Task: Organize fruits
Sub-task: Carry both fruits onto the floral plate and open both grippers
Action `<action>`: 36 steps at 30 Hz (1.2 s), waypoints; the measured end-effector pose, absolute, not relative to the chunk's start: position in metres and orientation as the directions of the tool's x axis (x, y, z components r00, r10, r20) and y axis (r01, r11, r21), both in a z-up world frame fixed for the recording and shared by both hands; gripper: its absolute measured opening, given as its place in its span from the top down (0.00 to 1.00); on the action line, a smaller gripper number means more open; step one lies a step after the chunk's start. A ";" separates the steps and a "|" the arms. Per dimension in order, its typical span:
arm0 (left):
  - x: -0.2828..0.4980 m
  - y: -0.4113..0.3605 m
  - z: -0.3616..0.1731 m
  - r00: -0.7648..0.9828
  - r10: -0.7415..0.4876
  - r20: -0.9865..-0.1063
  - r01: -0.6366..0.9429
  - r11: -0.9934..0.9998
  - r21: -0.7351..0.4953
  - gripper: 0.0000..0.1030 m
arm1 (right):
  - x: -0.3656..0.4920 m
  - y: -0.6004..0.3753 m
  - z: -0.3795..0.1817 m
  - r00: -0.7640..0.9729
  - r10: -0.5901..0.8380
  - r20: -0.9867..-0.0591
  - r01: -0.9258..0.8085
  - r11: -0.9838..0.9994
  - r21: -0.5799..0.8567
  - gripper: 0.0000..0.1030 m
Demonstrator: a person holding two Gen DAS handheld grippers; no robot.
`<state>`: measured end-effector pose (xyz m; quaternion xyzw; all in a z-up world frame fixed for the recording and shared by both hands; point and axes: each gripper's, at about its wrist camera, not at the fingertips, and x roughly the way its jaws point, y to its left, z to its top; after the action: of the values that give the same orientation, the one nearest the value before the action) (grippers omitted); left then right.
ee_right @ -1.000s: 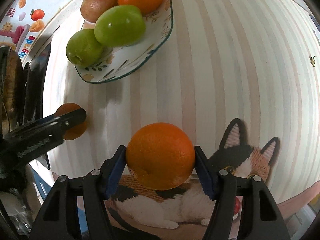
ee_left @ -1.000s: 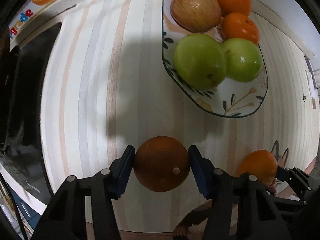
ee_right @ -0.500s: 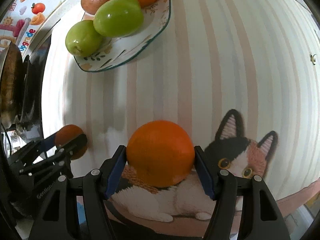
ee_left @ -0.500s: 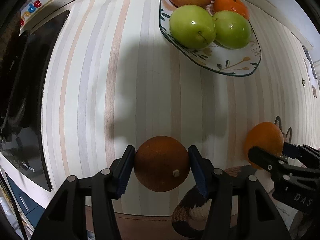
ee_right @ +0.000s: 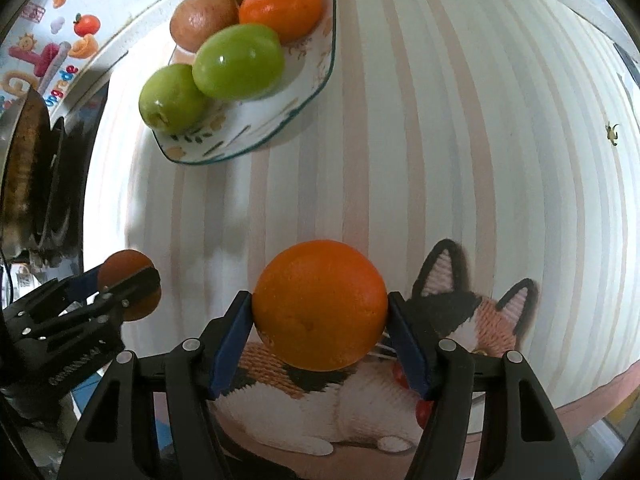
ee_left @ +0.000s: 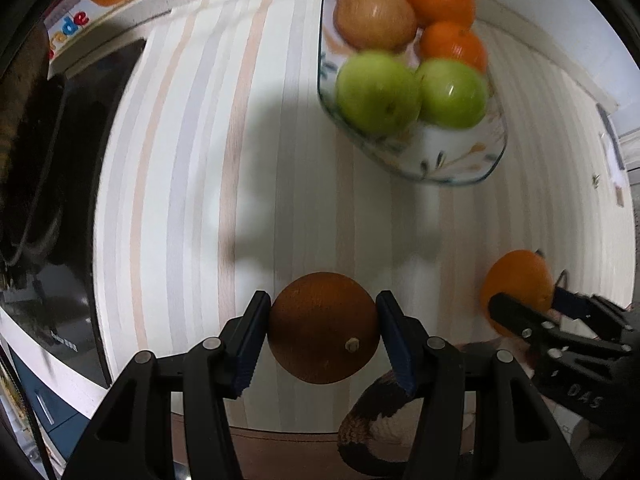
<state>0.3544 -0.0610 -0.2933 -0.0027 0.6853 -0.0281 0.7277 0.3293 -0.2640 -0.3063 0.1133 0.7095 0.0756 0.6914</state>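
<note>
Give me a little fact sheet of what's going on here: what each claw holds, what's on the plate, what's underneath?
left gripper: fingers clamp a dark brownish-orange fruit
right gripper: fingers around a bright orange, closing on it
plate: two green apples, two oranges, two brownish-red apples
surface: pale striped tablecloth
nearby: cat-picture mat under the right gripper
both held fruits: off the plate
</note>
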 end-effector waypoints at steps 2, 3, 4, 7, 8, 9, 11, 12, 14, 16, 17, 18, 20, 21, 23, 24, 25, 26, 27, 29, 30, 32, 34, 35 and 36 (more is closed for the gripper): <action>0.361 -0.058 -0.280 0.073 -0.069 -0.995 0.029 0.997 -0.067 0.50 | 0.333 -0.266 -0.300 0.000 0.278 -0.961 0.062 0.959 0.277 0.33; 0.364 -0.057 -0.275 0.077 -0.083 -0.994 0.023 0.996 -0.081 0.50 | 0.336 -0.267 -0.295 0.010 0.287 -0.958 0.065 0.956 0.287 0.33; 0.369 -0.055 -0.268 0.085 -0.101 -0.991 0.015 0.995 -0.100 0.50 | 0.339 -0.269 -0.291 0.020 0.294 -0.956 0.068 0.953 0.295 0.33; 0.390 -0.049 -0.245 0.120 -0.148 -0.982 -0.004 0.989 -0.150 0.50 | 0.353 -0.276 -0.272 0.062 0.327 -0.943 0.080 0.940 0.331 0.33; 0.401 -0.047 -0.237 0.134 -0.160 -0.978 -0.011 0.987 -0.163 0.50 | 0.358 -0.279 -0.266 0.076 0.338 -0.938 0.084 0.935 0.344 0.33; 0.407 -0.045 -0.233 0.142 -0.167 -0.976 -0.017 0.985 -0.171 0.50 | 0.364 -0.279 -0.261 0.085 0.346 -0.934 0.086 0.932 0.353 0.33; 0.430 -0.039 -0.225 0.158 -0.183 -0.970 -0.033 0.981 -0.190 0.50 | 0.377 -0.283 -0.252 0.105 0.361 -0.927 0.093 0.924 0.371 0.33; 0.439 -0.039 -0.223 0.160 -0.190 -0.969 -0.038 0.979 -0.198 0.50 | 0.386 -0.285 -0.247 0.117 0.367 -0.923 0.097 0.921 0.378 0.33; 0.462 -0.036 -0.223 0.160 -0.200 -0.967 -0.052 0.976 -0.210 0.50 | 0.403 -0.289 -0.240 0.139 0.368 -0.919 0.102 0.918 0.383 0.33; 0.479 -0.034 -0.229 0.147 -0.228 -0.962 -0.068 0.968 -0.240 0.50 | 0.425 -0.283 -0.236 0.160 0.366 -0.917 0.112 0.916 0.385 0.33; 0.488 -0.035 -0.235 0.134 -0.248 -0.959 -0.080 0.962 -0.260 0.49 | 0.432 -0.284 -0.236 0.165 0.366 -0.916 0.116 0.915 0.387 0.33; 0.495 -0.036 -0.240 0.123 -0.268 -0.956 -0.091 0.956 -0.280 0.49 | 0.441 -0.284 -0.236 0.171 0.370 -0.913 0.126 0.911 0.393 0.33; 0.508 -0.036 -0.250 0.099 -0.311 -0.945 -0.116 0.940 -0.321 0.49 | 0.460 -0.285 -0.239 0.173 0.385 -0.907 0.150 0.899 0.410 0.33; 0.511 -0.036 -0.253 0.092 -0.330 -0.939 -0.130 0.931 -0.340 0.49 | 0.472 -0.285 -0.240 0.172 0.394 -0.903 0.159 0.894 0.420 0.33; 0.518 -0.036 -0.260 0.075 -0.375 -0.924 -0.160 0.910 -0.382 0.49 | 0.489 -0.282 -0.243 0.171 0.394 -0.903 0.165 0.892 0.420 0.33; 0.520 -0.036 -0.264 0.069 -0.399 -0.914 -0.175 0.897 -0.405 0.49 | 0.499 -0.281 -0.244 0.169 0.388 -0.906 0.164 0.895 0.414 0.33; 0.521 -0.037 -0.267 0.064 -0.416 -0.907 -0.187 0.888 -0.421 0.49 | 0.505 -0.280 -0.245 0.167 0.386 -0.907 0.165 0.896 0.412 0.33; 0.522 -0.039 -0.269 0.060 -0.429 -0.901 -0.192 0.881 -0.432 0.49 | 0.513 -0.279 -0.246 0.164 0.388 -0.907 0.169 0.895 0.413 0.33; 0.522 -0.041 -0.272 0.056 -0.437 -0.898 -0.193 0.877 -0.440 0.49 | 0.518 -0.277 -0.248 0.161 0.390 -0.907 0.171 0.894 0.415 0.33; 0.524 -0.043 -0.277 0.047 -0.434 -0.899 -0.196 0.879 -0.435 0.49 | 0.529 -0.275 -0.252 0.154 0.400 -0.903 0.180 0.888 0.424 0.33; 0.524 -0.043 -0.280 0.041 -0.433 -0.900 -0.200 0.879 -0.432 0.49 | 0.533 -0.274 -0.254 0.152 0.405 -0.902 0.184 0.885 0.428 0.33; 0.525 -0.043 -0.285 0.042 -0.444 -0.895 -0.213 0.871 -0.442 0.49 | 0.543 -0.270 -0.257 0.148 0.410 -0.900 0.189 0.882 0.432 0.33; 0.526 -0.043 -0.286 0.045 -0.444 -0.895 -0.217 0.870 -0.443 0.48 | 0.553 -0.262 -0.260 0.137 0.415 -0.900 0.188 0.881 0.435 0.33; 0.527 -0.044 -0.286 0.045 -0.441 -0.896 -0.215 0.872 -0.440 0.48 | 0.557 -0.259 -0.262 0.133 0.415 -0.900 0.184 0.882 0.434 0.33; 0.528 -0.045 -0.286 0.042 -0.438 -0.898 -0.211 0.875 -0.437 0.48 | 0.561 -0.255 -0.263 0.126 0.411 -0.903 0.174 0.887 0.428 0.33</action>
<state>0.5276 -0.0453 -0.2862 -0.2360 0.6869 -0.0833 0.6823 0.5608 -0.2552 -0.2633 0.2230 0.6561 0.0826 0.7163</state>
